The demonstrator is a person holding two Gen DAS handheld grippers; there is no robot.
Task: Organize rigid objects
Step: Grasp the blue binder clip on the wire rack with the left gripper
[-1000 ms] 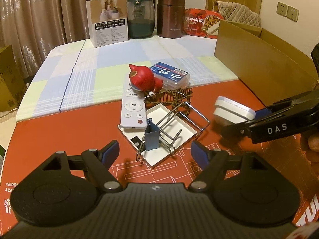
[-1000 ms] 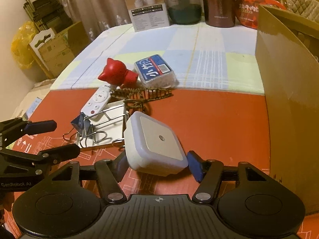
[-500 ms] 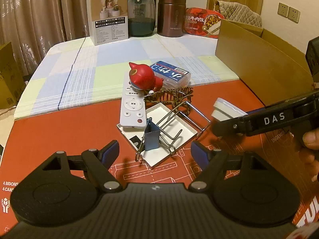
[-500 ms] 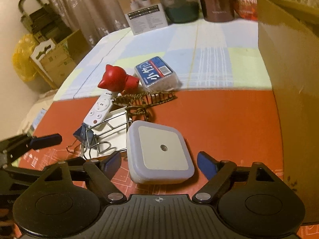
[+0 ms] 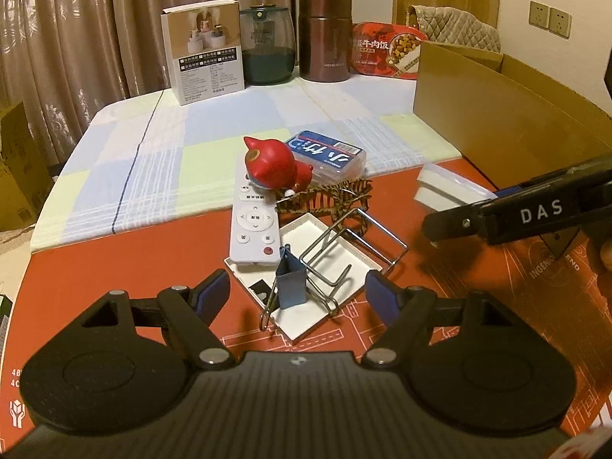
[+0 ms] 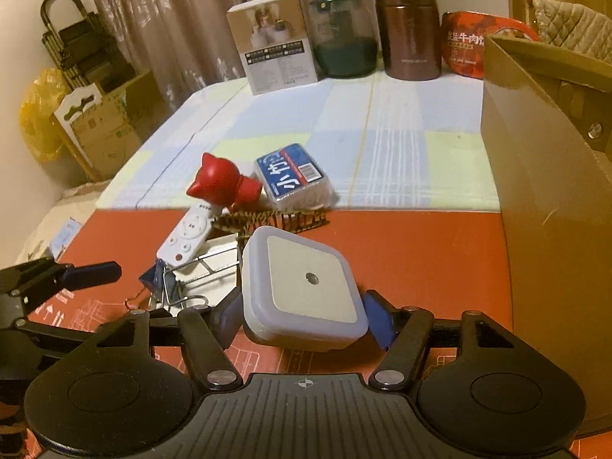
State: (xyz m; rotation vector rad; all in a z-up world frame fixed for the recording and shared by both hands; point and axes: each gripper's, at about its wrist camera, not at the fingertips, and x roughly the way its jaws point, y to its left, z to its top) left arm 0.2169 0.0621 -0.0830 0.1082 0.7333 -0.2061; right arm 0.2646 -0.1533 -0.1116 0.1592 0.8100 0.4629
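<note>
The left gripper (image 5: 297,292) is built of matte black plastic. Behind its fingertips a ribbed black housing is seen, flanked by 2 round discs with raised rings. 2 black linkage bars run back from each finger, pinned with silver screws. The fingers (image 5: 214,291) are faced with blue pads. The right gripper (image 6: 302,315) is made the same way, with a small crosshair mark printed behind the fingers. White letters "DAS" are printed along its side.
</note>
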